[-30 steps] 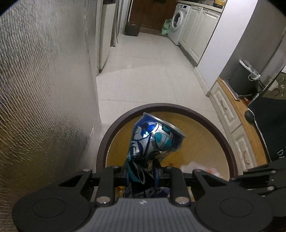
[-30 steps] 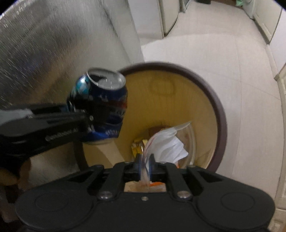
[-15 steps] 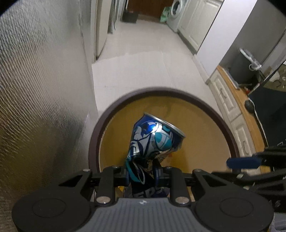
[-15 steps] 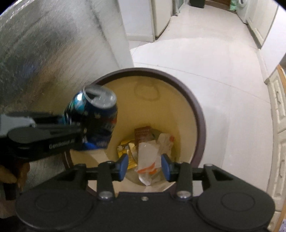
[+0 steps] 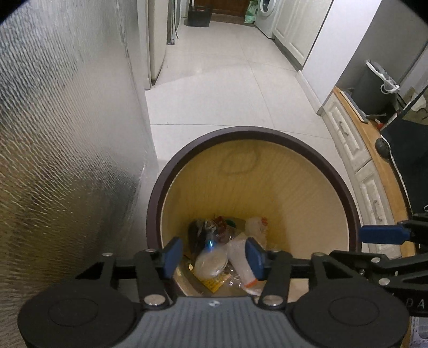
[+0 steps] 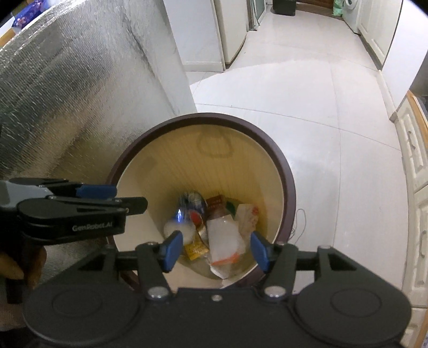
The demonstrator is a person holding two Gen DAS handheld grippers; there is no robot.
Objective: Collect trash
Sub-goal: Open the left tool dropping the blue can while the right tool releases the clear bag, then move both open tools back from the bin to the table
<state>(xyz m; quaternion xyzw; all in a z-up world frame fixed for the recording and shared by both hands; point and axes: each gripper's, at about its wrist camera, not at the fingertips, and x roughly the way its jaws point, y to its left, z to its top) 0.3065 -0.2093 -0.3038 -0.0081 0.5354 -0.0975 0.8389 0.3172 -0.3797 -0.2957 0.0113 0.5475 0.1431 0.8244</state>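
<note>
Blue can (image 6: 190, 207) lies at the bin (image 6: 283, 176) bottom, 9 o'clock side of the trash heap, beside a clear wrapper (image 6: 224, 241); blurred, possibly dented. Both grippers, left (image 5: 212, 258) and right (image 6: 215, 251), point steeply down over the rim, jaws just opened, nothing between them.

Bin (image 5: 334, 171) stands on the floor (image 5: 227, 88), foil-covered wall (image 5: 53, 133) just beside it on the left, cabinet drawers (image 5: 347, 139) to its right. In the bin bottom: can (image 6: 191, 206) at left, plastic wrapper (image 6: 224, 235) beside it, other scraps around. Washing machine (image 5: 264, 10) far down the corridor.
</note>
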